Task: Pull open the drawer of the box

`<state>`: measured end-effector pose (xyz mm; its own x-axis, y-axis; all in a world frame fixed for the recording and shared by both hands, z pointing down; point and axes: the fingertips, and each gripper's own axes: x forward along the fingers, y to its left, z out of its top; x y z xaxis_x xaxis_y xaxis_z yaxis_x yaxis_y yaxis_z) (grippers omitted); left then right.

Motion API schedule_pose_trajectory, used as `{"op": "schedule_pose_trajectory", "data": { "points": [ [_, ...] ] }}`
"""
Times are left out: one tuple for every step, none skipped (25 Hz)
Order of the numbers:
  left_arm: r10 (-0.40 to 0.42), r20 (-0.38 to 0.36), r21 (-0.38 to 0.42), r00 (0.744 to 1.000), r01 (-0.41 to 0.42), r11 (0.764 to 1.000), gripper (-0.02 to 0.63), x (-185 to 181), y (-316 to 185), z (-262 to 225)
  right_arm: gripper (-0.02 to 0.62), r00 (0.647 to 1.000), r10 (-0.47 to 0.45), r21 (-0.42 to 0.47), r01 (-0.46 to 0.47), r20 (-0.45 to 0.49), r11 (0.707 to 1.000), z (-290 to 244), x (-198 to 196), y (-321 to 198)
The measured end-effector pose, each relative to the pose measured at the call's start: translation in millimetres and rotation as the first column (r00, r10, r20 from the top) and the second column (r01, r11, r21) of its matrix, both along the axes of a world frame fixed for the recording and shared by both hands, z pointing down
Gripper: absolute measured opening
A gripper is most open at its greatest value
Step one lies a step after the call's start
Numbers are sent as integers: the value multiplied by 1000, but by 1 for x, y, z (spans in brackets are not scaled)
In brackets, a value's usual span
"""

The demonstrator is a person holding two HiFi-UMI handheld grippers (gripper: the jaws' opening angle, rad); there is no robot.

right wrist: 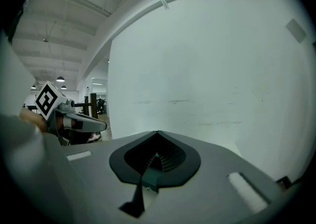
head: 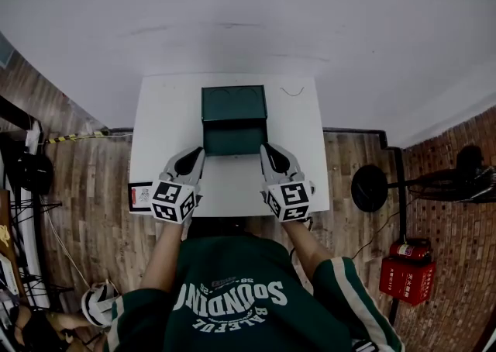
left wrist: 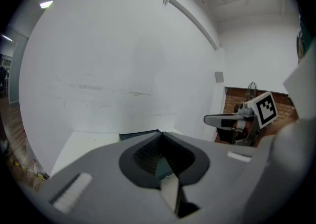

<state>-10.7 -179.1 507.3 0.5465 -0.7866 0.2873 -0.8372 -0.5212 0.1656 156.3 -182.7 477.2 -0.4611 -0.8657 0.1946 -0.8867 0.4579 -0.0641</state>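
A dark green box [head: 233,119] stands at the middle of a white table [head: 167,118], its drawer front [head: 232,142] facing me. In the head view my left gripper [head: 199,153] sits at the front left corner of the box and my right gripper [head: 265,149] at the front right corner. Both are shut with nothing between the jaws. Whether either tip touches the box I cannot tell. The left gripper view has its shut tips [left wrist: 160,133] just before the box's top edge [left wrist: 138,134]. In the right gripper view the shut tips [right wrist: 157,132] point at the white wall.
A small card [head: 140,195] lies at the table's near left edge, and a thin wire [head: 291,91] lies right of the box. On the brick floor to the right stand a round-based stand [head: 369,188] and a red fire extinguisher [head: 408,269]. A white wall rises behind the table.
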Motion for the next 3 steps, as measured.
{"op": "schedule_pose_trajectory", "data": {
  "points": [
    [1,0,-2,1000,-1,1000,52,1,0,1,2,1000,-1,-2,1,1,1000,1,0,0],
    [2,1,-3,1000,-2,1000,52,2,0,2,2,1000,-1,-5,1,2,1000,3,0,-1],
    [3,1,-4,1000,-3,1000,54,3,-1,3,2,1000,-2,-9,2,3,1000,4,1,-1]
  ]
}}
